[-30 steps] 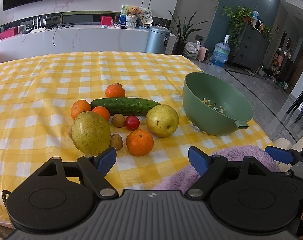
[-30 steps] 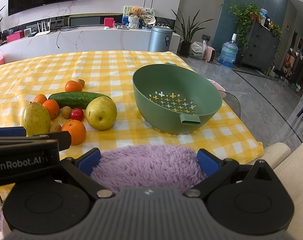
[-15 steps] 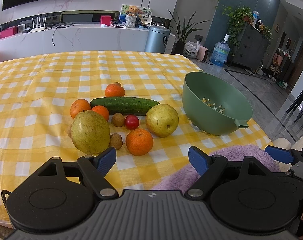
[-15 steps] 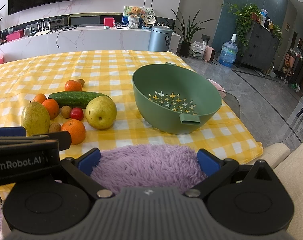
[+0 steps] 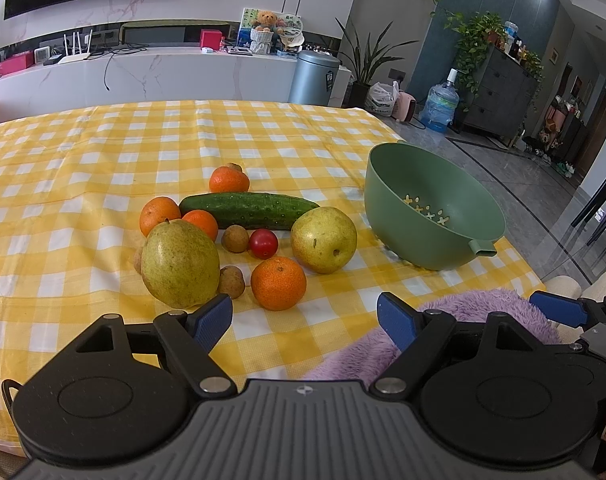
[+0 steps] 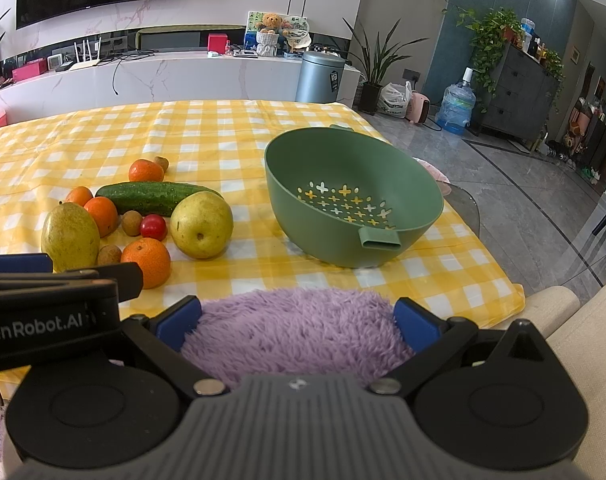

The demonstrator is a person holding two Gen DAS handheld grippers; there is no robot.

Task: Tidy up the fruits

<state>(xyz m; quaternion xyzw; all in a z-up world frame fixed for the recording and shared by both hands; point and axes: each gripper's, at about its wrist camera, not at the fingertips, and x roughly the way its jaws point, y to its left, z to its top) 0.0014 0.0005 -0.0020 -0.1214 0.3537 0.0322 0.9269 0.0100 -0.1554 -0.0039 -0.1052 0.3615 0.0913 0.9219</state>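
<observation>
My left jaws [image 5: 305, 318] gape wide with nothing in them, low over the near edge of the counter [image 5: 83, 160]. My right jaws [image 6: 299, 320] are spread just as wide over a purple fluffy cloth [image 6: 295, 328], and they too grip nothing. Just ahead, a big pear [image 5: 179, 264] half hides a small brown fruit [image 5: 137, 261] behind it. An orange [image 5: 278, 284], a second pear [image 5: 323, 239], a tomato [image 5: 263, 243] and a cucumber [image 5: 249, 210] cluster beyond. The green colander [image 6: 353, 196] sits apart on the right, tilted, holding no fruit.
</observation>
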